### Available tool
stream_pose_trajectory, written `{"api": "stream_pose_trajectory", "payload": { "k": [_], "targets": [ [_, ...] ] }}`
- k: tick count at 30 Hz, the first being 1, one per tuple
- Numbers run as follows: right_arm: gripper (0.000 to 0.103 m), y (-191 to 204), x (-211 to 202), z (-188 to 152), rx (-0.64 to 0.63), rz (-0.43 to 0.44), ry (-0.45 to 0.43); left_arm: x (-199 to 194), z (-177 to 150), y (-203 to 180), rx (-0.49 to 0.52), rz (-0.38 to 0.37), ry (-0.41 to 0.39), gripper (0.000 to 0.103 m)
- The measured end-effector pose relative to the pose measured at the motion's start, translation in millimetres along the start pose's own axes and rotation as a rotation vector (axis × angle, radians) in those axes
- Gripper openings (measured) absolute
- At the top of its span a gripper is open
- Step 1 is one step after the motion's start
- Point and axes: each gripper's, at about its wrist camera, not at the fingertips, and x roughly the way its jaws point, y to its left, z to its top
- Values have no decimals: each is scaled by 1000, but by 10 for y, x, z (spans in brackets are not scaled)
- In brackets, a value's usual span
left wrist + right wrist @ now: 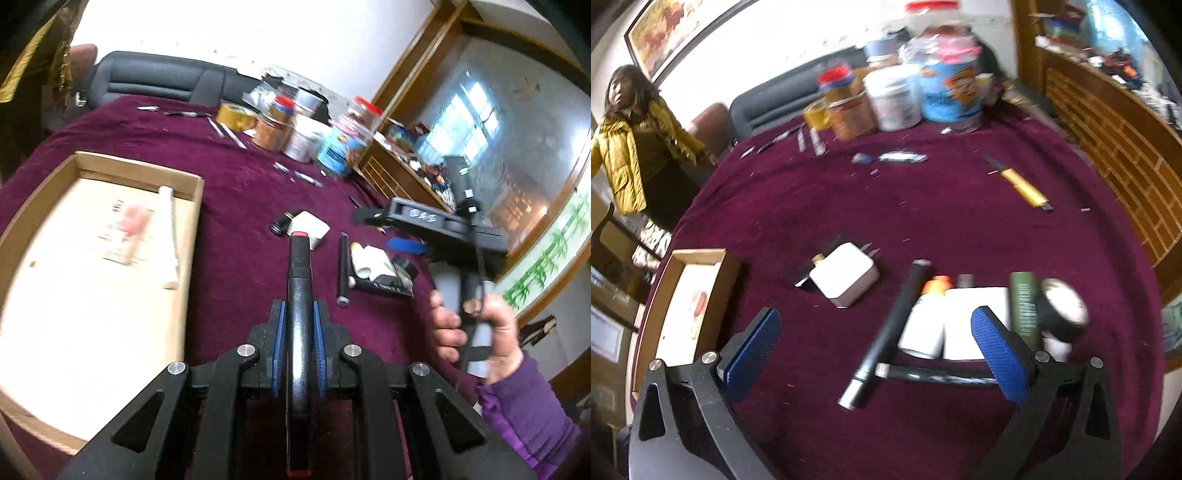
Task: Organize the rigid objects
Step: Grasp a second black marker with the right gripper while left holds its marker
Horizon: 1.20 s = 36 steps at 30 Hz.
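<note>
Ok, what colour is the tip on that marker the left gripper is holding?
Red, on a black marker; clearest in the left wrist view.

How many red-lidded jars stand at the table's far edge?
2: a short one left in the cluster, a tall one behind the blue tub. Others may be hidden.

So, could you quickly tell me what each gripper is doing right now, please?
Left gripper: closed on a black marker with red ends.
Right gripper: open, holding nothing, fingers spread above the items on the cloth.
</note>
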Motion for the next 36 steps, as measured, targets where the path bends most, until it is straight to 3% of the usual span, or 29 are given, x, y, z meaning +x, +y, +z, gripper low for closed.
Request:
{"api": "stream_pose_trajectory", "payload": {
  "k": [6,11,13,16,18,20,23,24,25,31,36],
  "targets": [
    [99,166,433,183,10,35,92,-254,11,371,-62,45,-25,12],
    [92,93,492,129,58,48,163,-343,15,620,-94,69,-43,12],
    [71,85,520,91,56,18,181,-321,38,675,-107,65,-43,12],
    [52,67,615,23,29,-78,201,-306,24,718,-117,57,-37,12],
    [38,18,670,6,43,-77,229,-304,12,733,-118,55,-33,12],
    [35,5,727,-21,52,-93,233,-305,9,733,-119,56,-33,12],
    [31,160,757,-71,-21,-188,217,-343,6,730,-121,59,-38,12],
    [18,191,761,-85,-39,-227,206,-366,12,736,-122,61,-41,12],
    [13,207,746,-107,-48,-252,188,-385,16,740,-122,63,-43,12],
    [12,-6,381,-236,89,-81,146,-558,189,875,-126,100,-62,12],
    [12,257,93,-210,88,79,119,-425,523,1076,-123,163,-16,12]
  ]
}}
